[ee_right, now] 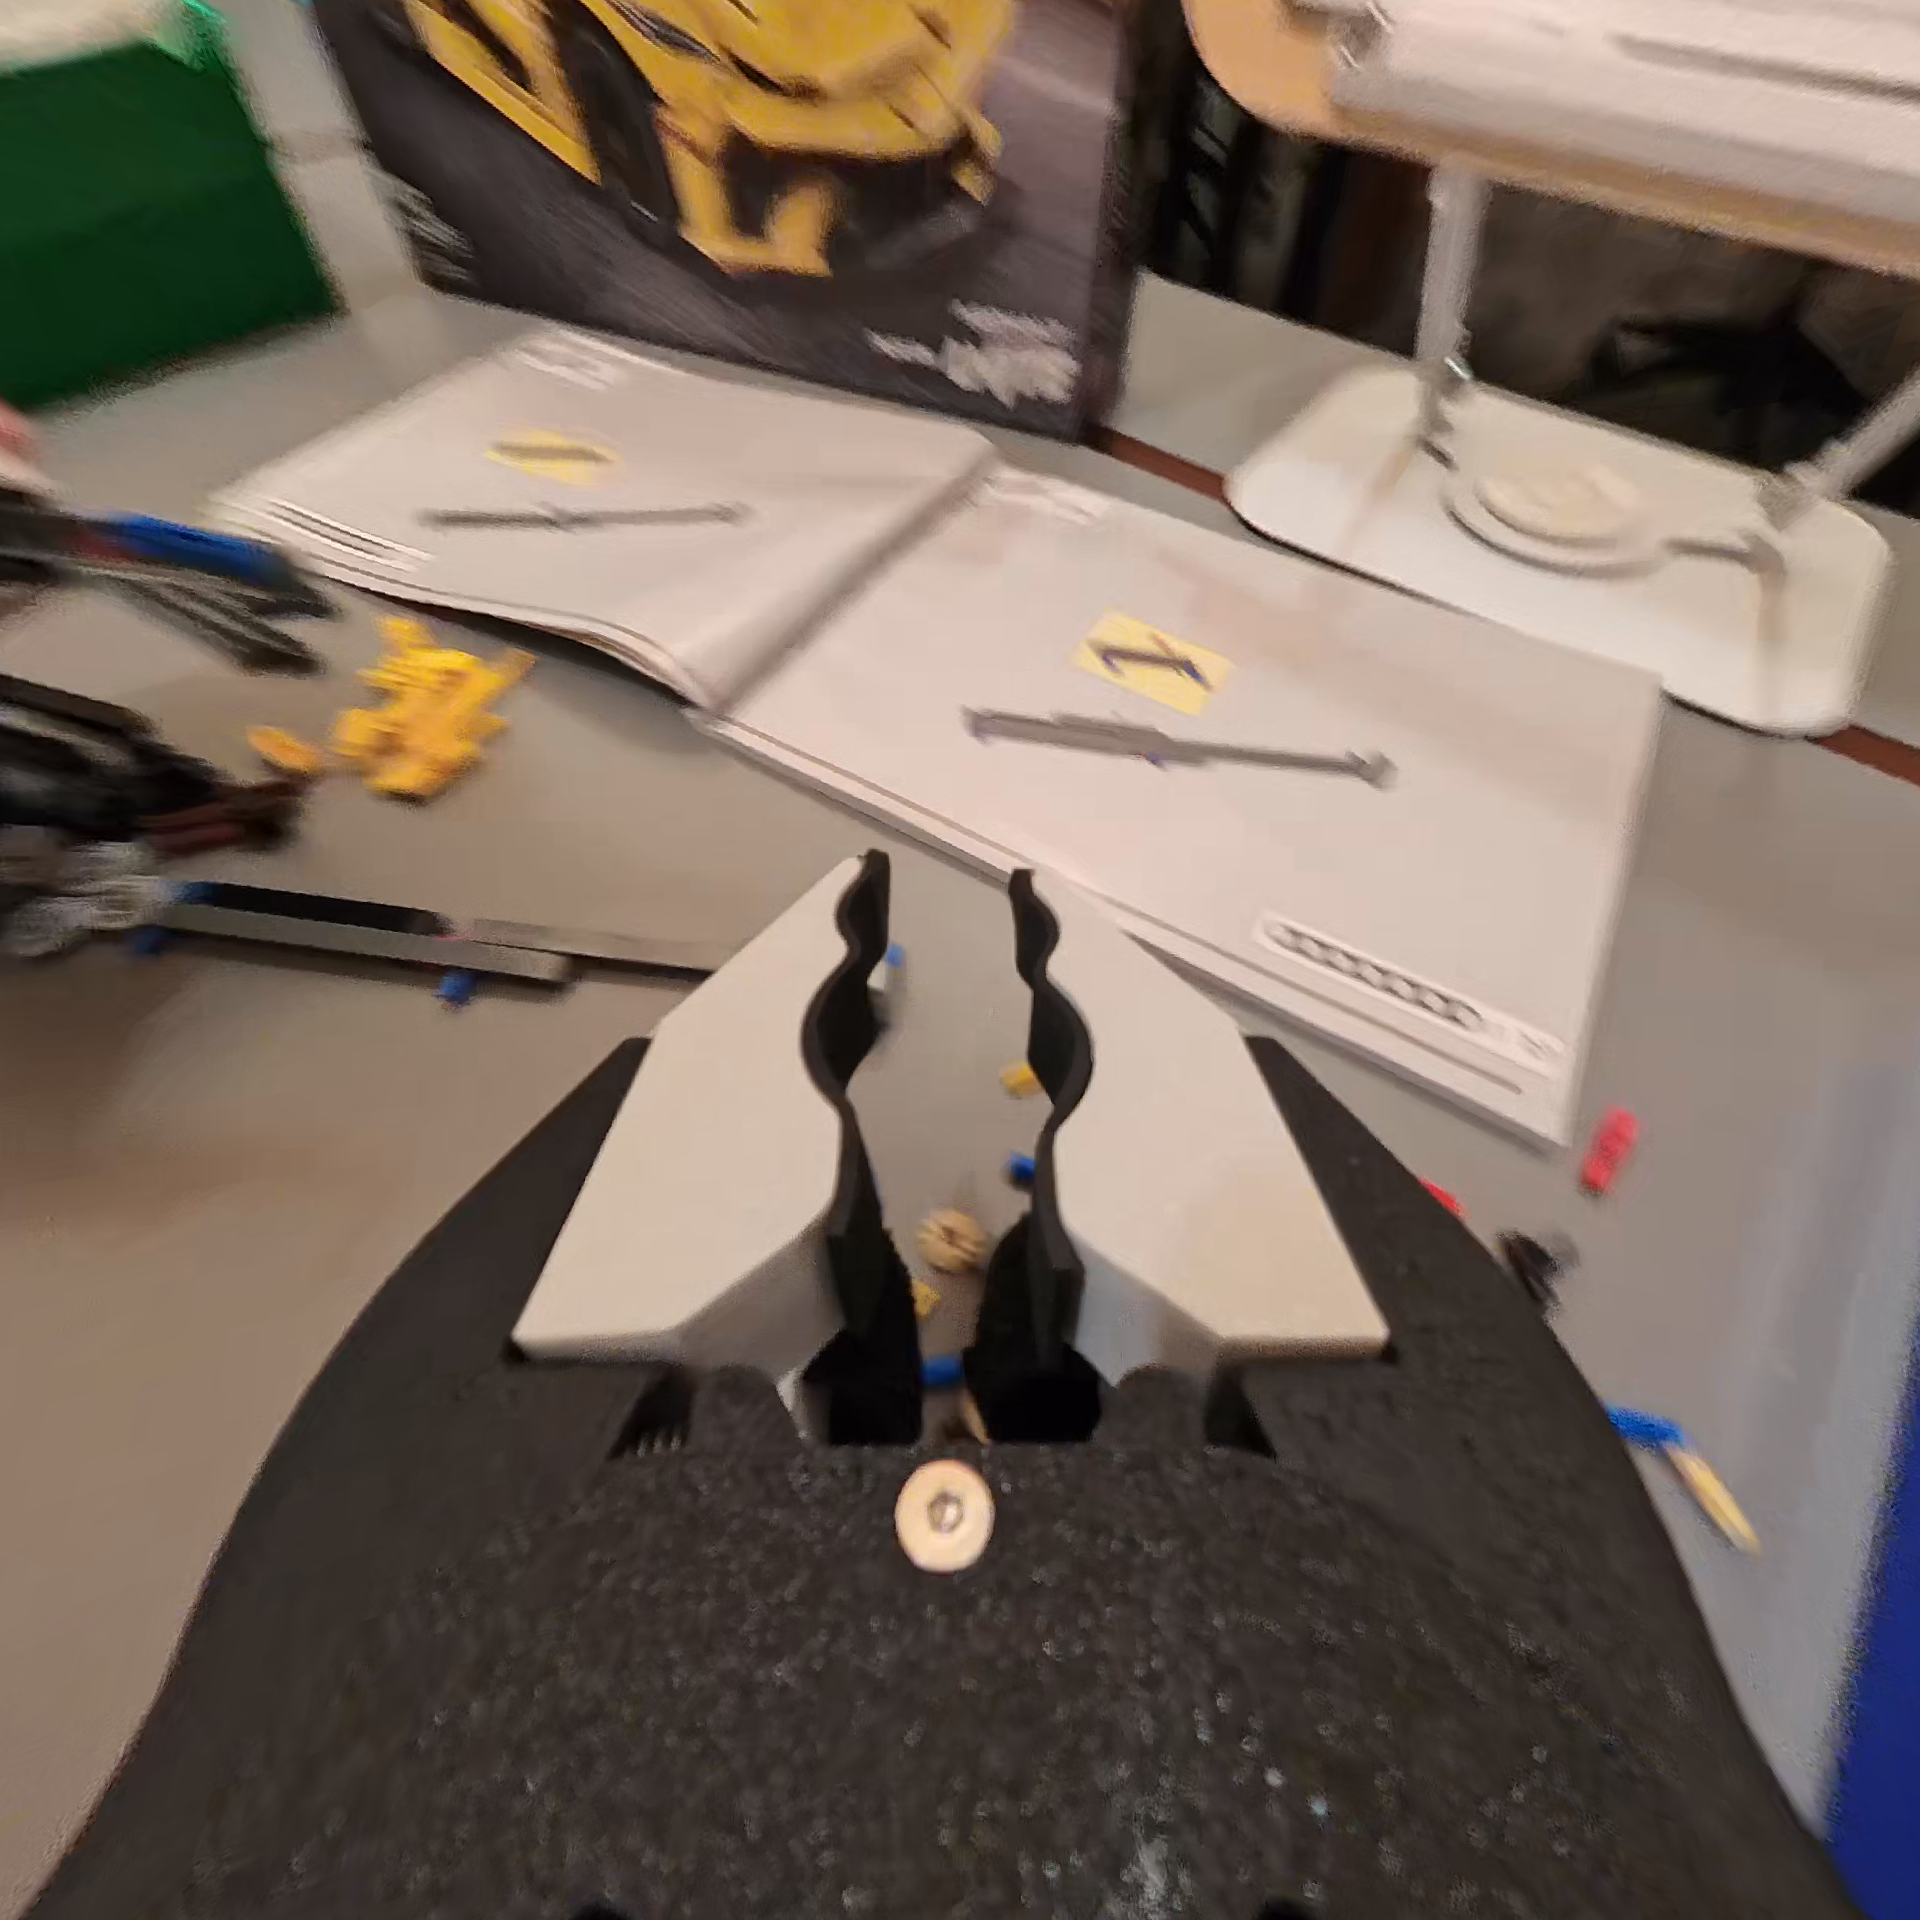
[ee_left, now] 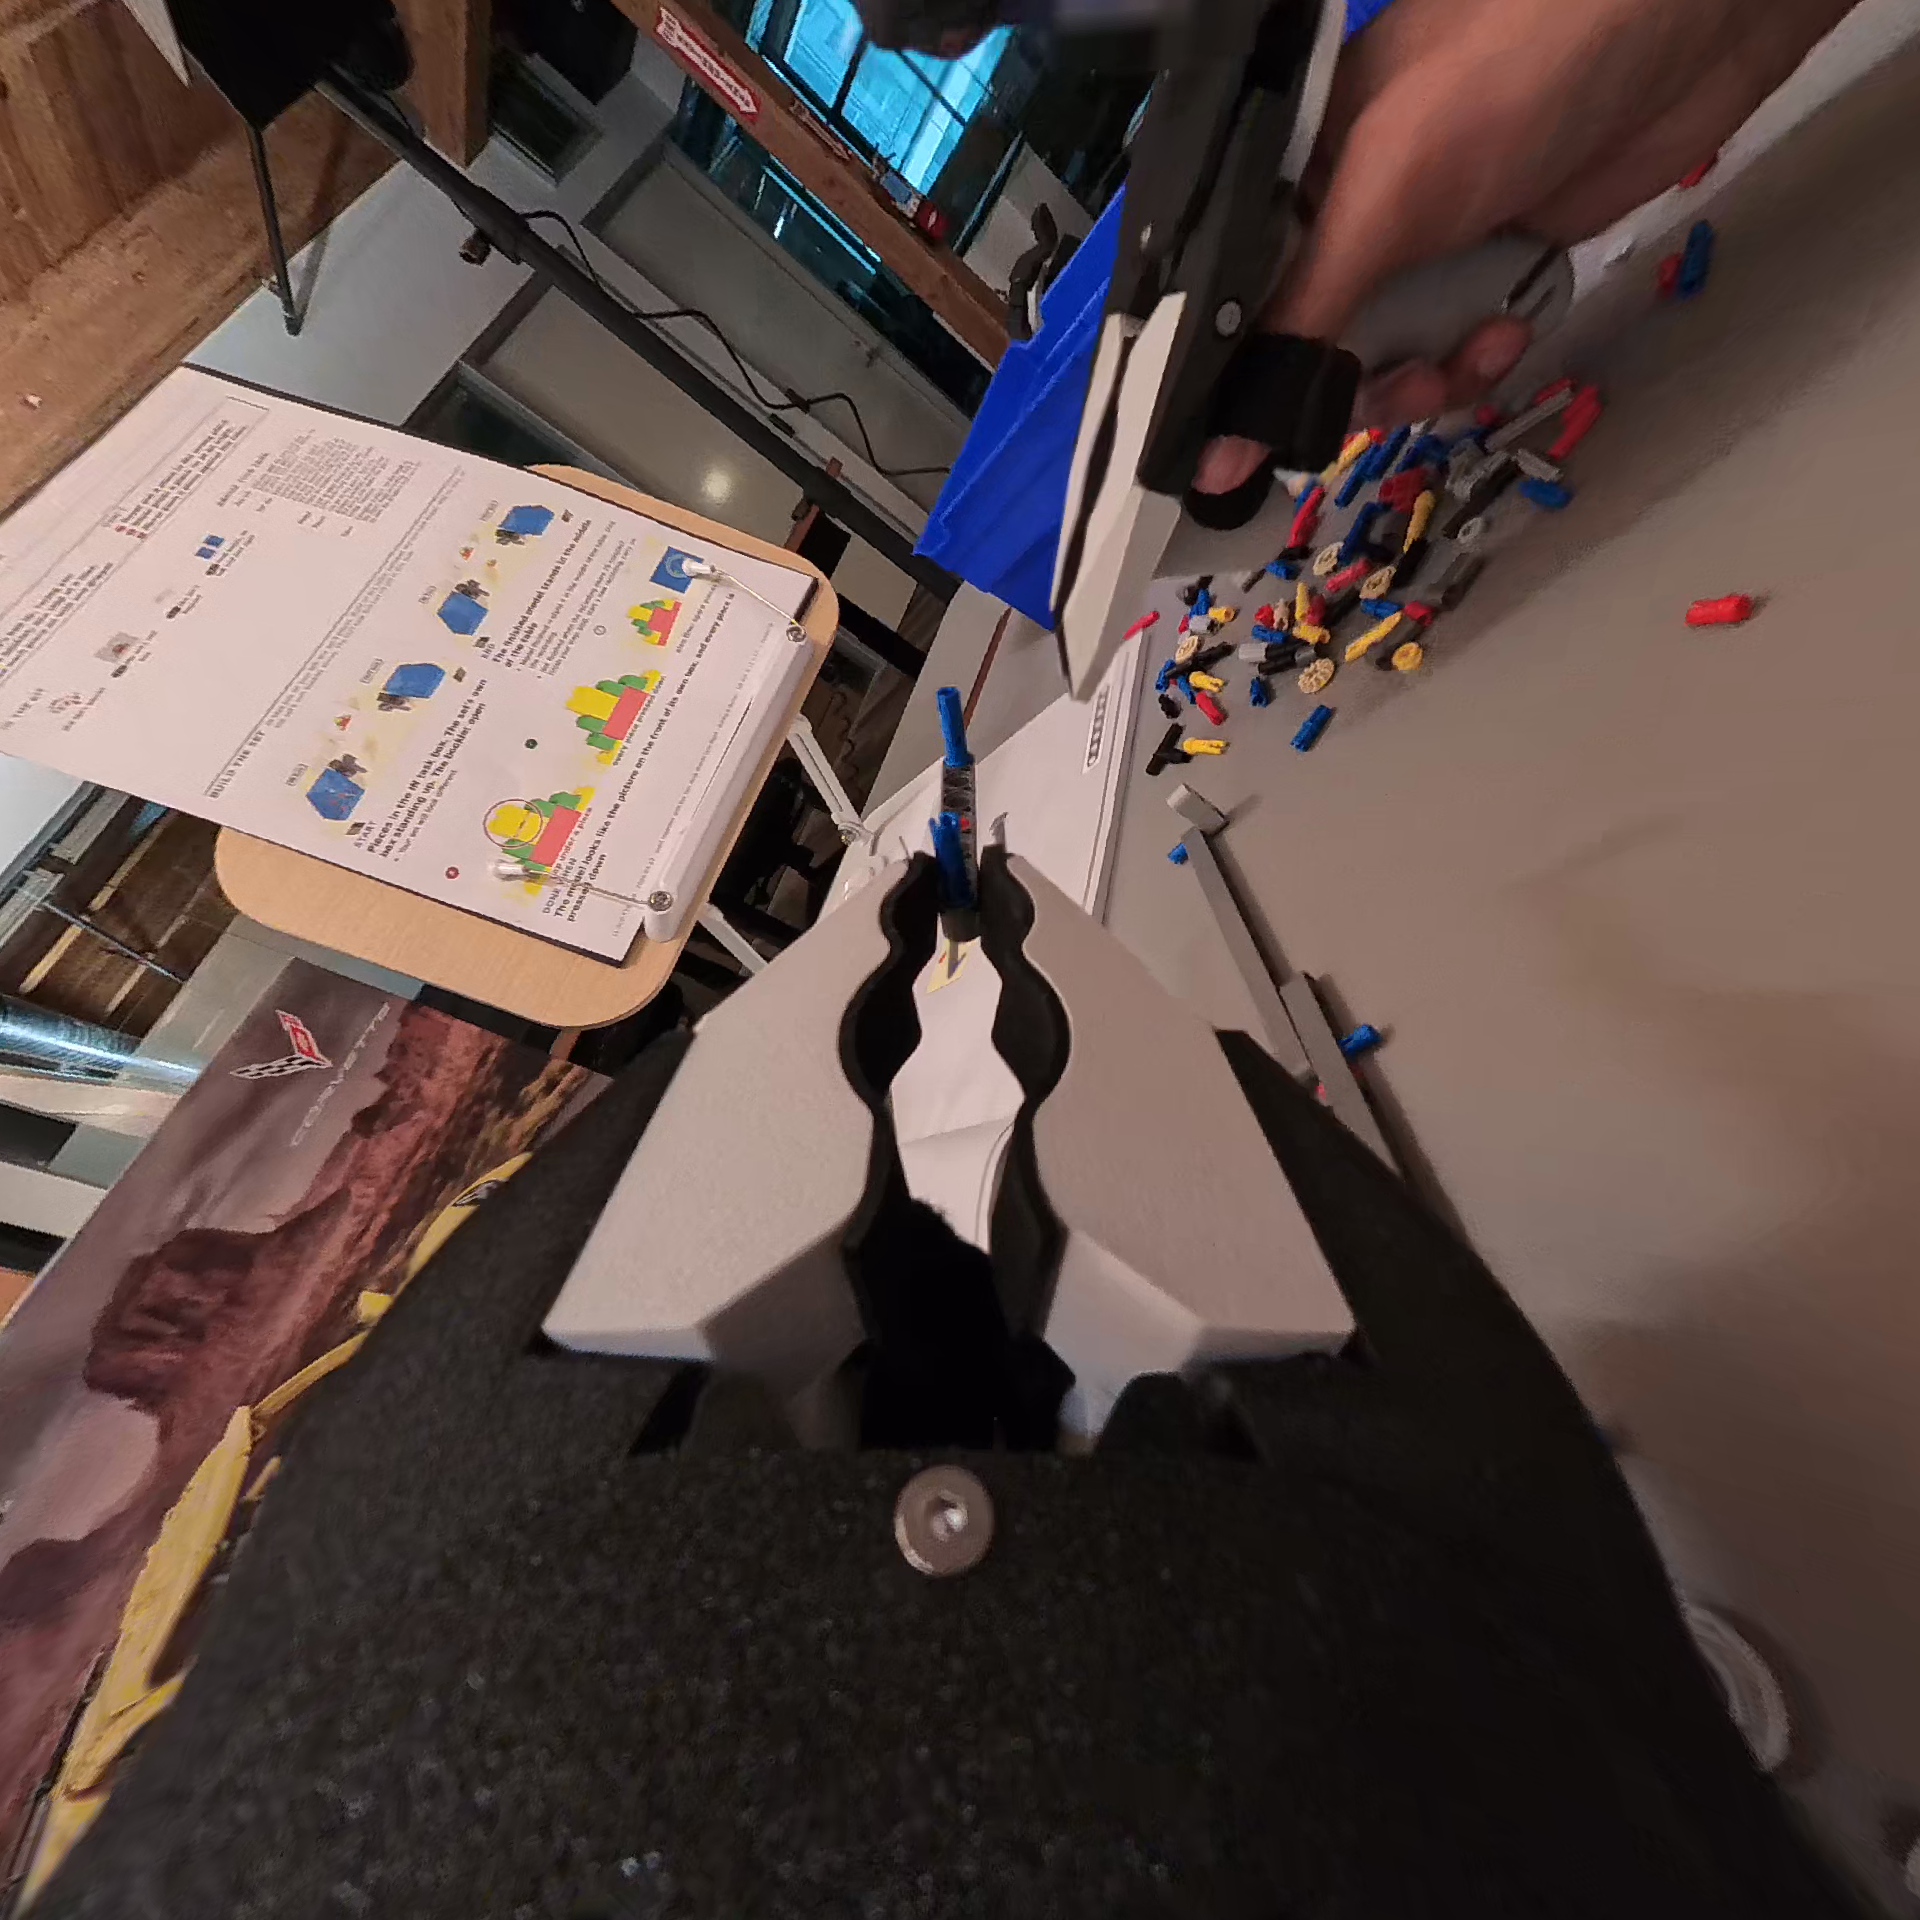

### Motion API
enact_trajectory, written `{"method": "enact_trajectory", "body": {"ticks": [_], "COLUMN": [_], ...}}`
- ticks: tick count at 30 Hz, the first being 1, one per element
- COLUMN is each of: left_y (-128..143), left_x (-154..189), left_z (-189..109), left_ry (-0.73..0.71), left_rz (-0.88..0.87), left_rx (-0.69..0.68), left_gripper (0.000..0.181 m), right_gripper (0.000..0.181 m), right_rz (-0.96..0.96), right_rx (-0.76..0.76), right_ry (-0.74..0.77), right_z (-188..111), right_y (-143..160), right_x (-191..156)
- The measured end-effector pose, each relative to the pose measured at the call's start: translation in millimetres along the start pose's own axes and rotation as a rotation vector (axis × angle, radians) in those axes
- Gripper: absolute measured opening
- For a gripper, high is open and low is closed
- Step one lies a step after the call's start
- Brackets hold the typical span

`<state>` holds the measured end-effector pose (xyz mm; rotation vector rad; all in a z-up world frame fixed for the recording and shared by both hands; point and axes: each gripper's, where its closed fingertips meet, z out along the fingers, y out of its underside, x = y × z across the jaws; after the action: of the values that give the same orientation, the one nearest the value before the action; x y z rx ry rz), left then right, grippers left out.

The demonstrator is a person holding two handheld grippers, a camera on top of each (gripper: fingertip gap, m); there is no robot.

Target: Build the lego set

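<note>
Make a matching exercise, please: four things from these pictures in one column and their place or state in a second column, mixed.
1. left gripper
2. right gripper
3. instruction booklet
4. pile of small pieces

A. lies open on the table
B. open, holds nothing
C. scattered loose on the grey table
D. shut on a dark beam with blue pins

Pairs: 1-D, 2-B, 3-A, 4-C

A short dark lego beam (ee_left: 957, 821) with blue pins (ee_left: 950, 717) at its ends stood nearly upright, pinched at its lower end. A scattered pile of small lego pieces (ee_left: 1361, 561) in red, blue, yellow, black and grey lay on the grey table. A long grey beam assembly (ee_left: 1262, 966) lay flat nearby. The open instruction booklet (ee_right: 1195, 748) lay flat; the set's box (ee_right: 769, 177) stood upright behind it.
</note>
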<state>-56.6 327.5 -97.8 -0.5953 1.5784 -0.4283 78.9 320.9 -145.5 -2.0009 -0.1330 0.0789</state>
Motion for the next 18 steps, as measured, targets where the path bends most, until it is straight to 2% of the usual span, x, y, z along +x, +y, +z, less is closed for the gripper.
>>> {"method": "enact_trajectory", "body": {"ticks": [4, 6, 8, 11, 13, 16, 18], "left_y": [-13, -28, -46, -66, -74, -78, -79], "left_x": [-5, -8, -13, -23, -26, -24, -21], "left_z": [-2, -5, -9, -15, -17, -16, -14], "left_ry": [0.007, 0.044, 0.112, 0.188, 0.246, 0.333, 0.391], "left_rz": [-0.153, -0.352, -0.624, -0.971, -1.138, -1.346, -1.451], "left_rx": [0.063, 0.144, 0.249, 0.417, 0.498, 0.551, 0.567], "left_gripper": [0.006, 0.006, 0.006, 0.006, 0.006, 0.006, 0.005], "right_gripper": [0.035, 0.036, 0.035, 0.035, 0.033, 0.025, 0.015], "right_rz": [-0.041, -0.081, -0.049, 0.115, 0.19, 0.257, 0.264], "right_rx": [0.17, 0.235, 0.303, 0.402, 0.464, 0.596, 0.609], "right_ry": [-0.35, -0.432, -0.513, -0.676, -0.742, -0.809, -0.799], "right_z": [-11, -19, -28, -47, -57, -75, -77], "right_y": [-32, -43, -56, -79, -91, -109, -110], "right_x": [-74, -97, -112, -127, -131, -131, -128]}}
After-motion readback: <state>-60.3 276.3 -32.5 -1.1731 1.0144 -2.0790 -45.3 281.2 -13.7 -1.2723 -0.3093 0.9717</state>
